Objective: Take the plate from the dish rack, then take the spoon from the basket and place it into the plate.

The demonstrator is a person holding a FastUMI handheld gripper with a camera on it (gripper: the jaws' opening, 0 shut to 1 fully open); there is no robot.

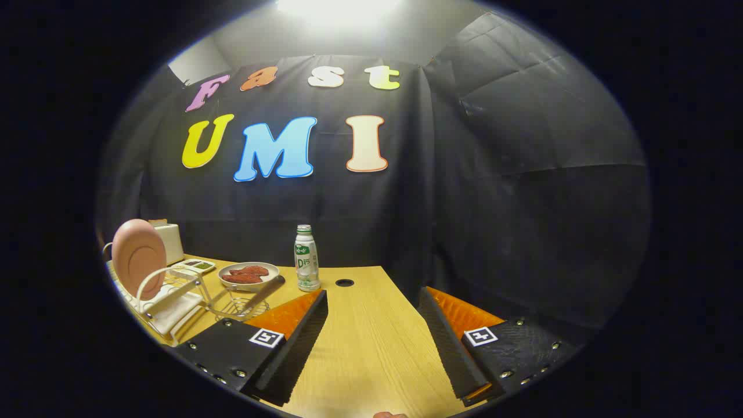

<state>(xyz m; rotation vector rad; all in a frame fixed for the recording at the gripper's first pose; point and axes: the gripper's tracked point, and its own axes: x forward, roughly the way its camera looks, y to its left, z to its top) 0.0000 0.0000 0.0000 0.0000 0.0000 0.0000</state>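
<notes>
We see our gripper held over the wooden table with its two fingers spread wide apart and nothing between them but bare tabletop. At the very bottom, between the fingers, a small sliver of something pinkish shows, too little of it for us to tell what it is.

Just beyond the left finger stands a wire basket, with the spoon lying tilted in it, its dark handle sticking up and out toward the table's middle. Left of the basket sits the dish rack, white with curved wire hoops, and the pink plate stands upright on its edge in it, its face turned toward us.

Behind the basket we find a shallow dish holding reddish pieces of food, and left of that a small white tray with greenish contents we cannot make out. A pale boxy thing stands behind the plate.

Ahead of the gap between the fingers, well apart from them, a bottle with a green and white label stands upright, and just to its right there is a round dark hole in the tabletop. Black cloth walls close the booth behind the table.
</notes>
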